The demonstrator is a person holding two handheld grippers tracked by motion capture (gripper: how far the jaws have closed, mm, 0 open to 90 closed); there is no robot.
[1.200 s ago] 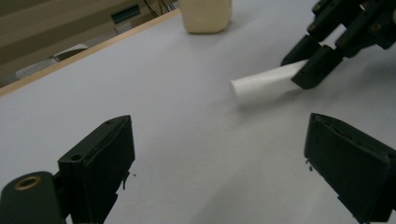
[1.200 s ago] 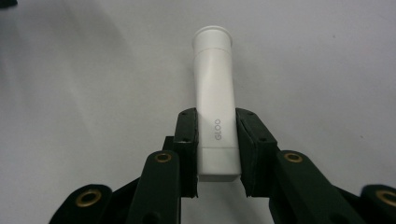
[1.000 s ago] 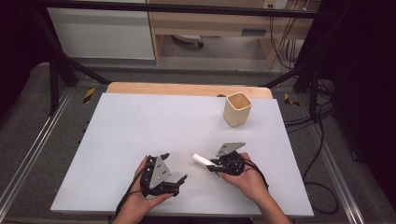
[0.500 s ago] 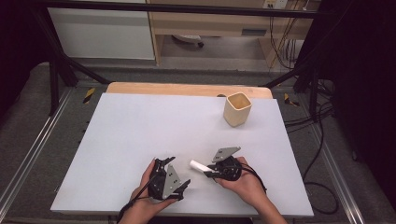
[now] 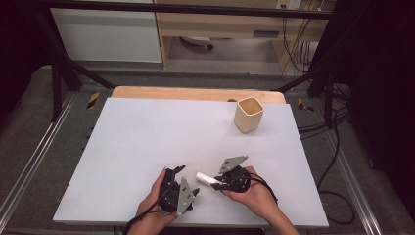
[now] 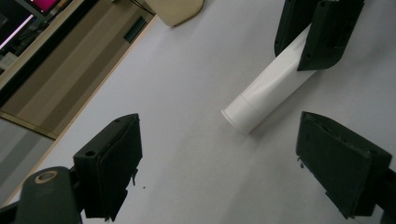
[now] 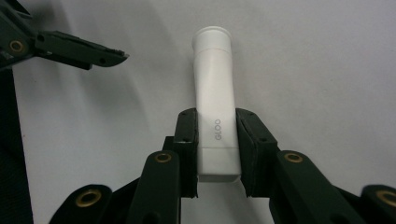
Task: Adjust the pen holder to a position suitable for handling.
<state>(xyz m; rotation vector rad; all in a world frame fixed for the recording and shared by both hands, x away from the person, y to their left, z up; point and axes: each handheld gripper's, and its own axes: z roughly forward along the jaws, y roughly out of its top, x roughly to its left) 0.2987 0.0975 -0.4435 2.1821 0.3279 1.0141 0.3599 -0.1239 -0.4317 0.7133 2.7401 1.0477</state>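
Glue tube (image 7: 214, 100), white with "GLOO" printed on its side, sits in the right gripper (image 7: 216, 149). The two black jaws press on the flat back end of the tube, one on each side, so the tube is clamped tight. Its round cap end sticks out in front of the jaws, just above the white table (image 5: 147, 142). From the high view the tube (image 5: 207, 179) points toward the person's left, near the front edge of the table, and the right gripper (image 5: 220, 185) sits in the person's right hand (image 5: 254, 193).

Left gripper (image 6: 243, 172) has its jaws wide apart, and they have just been closing a little. Nothing is between them. No pad touches the tube. In the left gripper view the tube (image 6: 261, 95) lies ahead of the open jaws, with its cap end nearest to them, and the right gripper's jaws (image 6: 317, 32) hold the far end. From above, the left gripper (image 5: 188, 188) is just beside the cap end of the tube, held in the left hand (image 5: 151, 203).

A tan cup (image 5: 248, 114) stands upright far back on the table, well apart from both grippers.
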